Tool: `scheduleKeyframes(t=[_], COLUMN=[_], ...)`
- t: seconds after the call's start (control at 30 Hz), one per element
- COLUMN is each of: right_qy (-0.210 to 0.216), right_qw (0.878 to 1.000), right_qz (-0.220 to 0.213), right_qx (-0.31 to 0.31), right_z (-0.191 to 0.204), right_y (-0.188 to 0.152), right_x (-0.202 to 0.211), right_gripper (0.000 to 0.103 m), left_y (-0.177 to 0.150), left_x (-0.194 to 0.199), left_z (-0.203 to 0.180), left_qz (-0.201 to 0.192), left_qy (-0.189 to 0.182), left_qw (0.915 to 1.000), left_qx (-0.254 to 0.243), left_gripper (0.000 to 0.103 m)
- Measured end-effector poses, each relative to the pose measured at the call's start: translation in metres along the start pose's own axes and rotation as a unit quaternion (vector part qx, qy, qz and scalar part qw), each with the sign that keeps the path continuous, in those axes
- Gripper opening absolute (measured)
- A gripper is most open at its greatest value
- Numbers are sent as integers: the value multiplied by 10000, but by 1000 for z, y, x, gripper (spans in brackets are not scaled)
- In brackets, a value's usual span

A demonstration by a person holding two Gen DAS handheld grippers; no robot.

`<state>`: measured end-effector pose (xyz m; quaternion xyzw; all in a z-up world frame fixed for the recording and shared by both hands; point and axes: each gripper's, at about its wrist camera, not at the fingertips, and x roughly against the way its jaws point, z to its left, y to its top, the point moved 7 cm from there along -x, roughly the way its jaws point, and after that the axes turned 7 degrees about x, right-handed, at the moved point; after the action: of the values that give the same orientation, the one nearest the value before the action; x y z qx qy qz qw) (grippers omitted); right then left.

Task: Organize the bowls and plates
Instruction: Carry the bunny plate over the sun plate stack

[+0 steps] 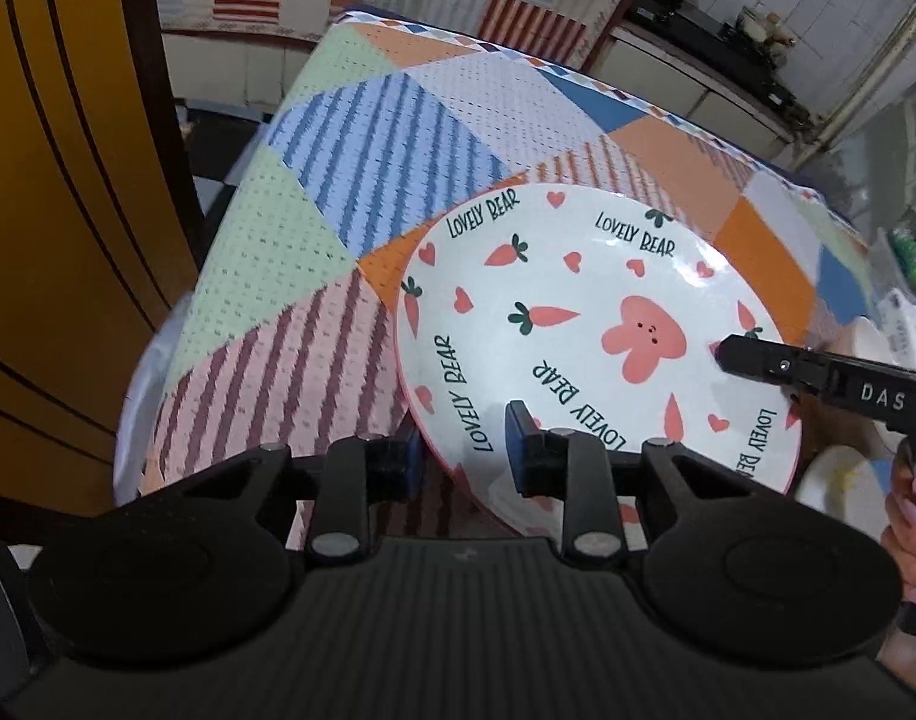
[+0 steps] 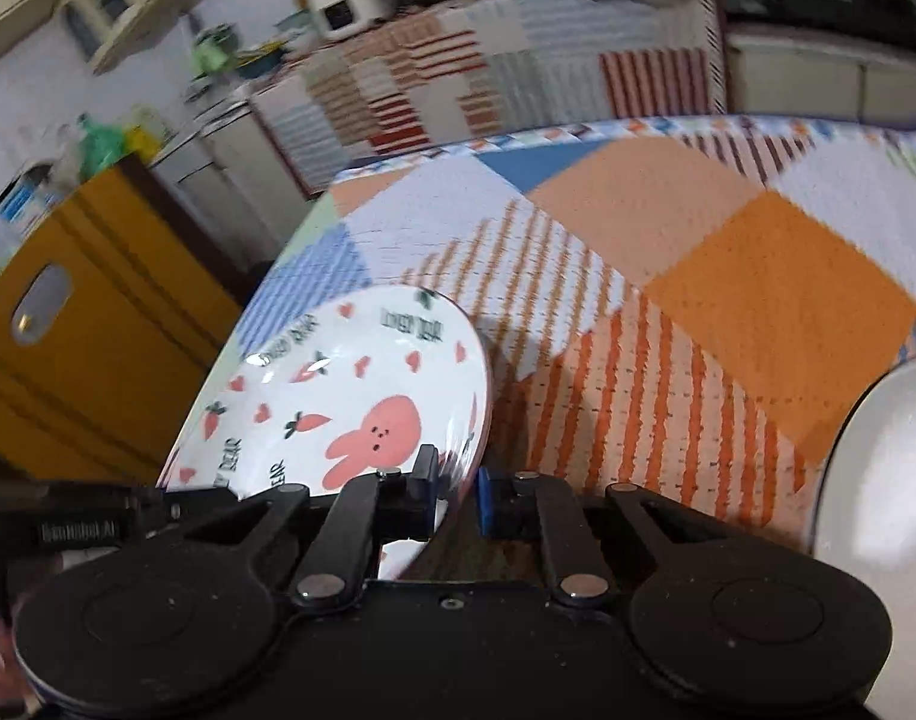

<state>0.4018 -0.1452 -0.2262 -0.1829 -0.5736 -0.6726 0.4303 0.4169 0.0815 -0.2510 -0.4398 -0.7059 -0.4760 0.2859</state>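
Both tongs pinch the bunny plate [image 1: 577, 324]: my left gripper [image 1: 463, 450] clamps its near rim, my right gripper [image 2: 458, 498] its opposite edge, tilting it above the patchwork tablecloth [image 1: 266, 276]. A white bowl [image 2: 883, 480] sits just beside. I'd judge sorting barely begun; nothing looks stacked yet.

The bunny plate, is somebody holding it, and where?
Yes. Both grippers hold the bunny plate by its rim: the left gripper pinches the near edge, and the right gripper pinches the opposite edge.
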Motion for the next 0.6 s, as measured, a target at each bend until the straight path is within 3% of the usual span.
scheduleKeyframes(t=[0.47, 0.6], right_qy=[181, 175], right_qw=[9977, 9983], right_qz=[-407, -459], right_qx=[504, 305], right_z=[32, 34], right_y=[-10, -15], right_x=[85, 108], right_gripper=[20, 20], left_y=[-20, -25], left_x=[90, 112], left_z=[-36, -54], left_qz=[-241, -343], left_qy=[-72, -89], left_qw=[9981, 9962], left_qx=[-569, -800], left_gripper=[26, 25])
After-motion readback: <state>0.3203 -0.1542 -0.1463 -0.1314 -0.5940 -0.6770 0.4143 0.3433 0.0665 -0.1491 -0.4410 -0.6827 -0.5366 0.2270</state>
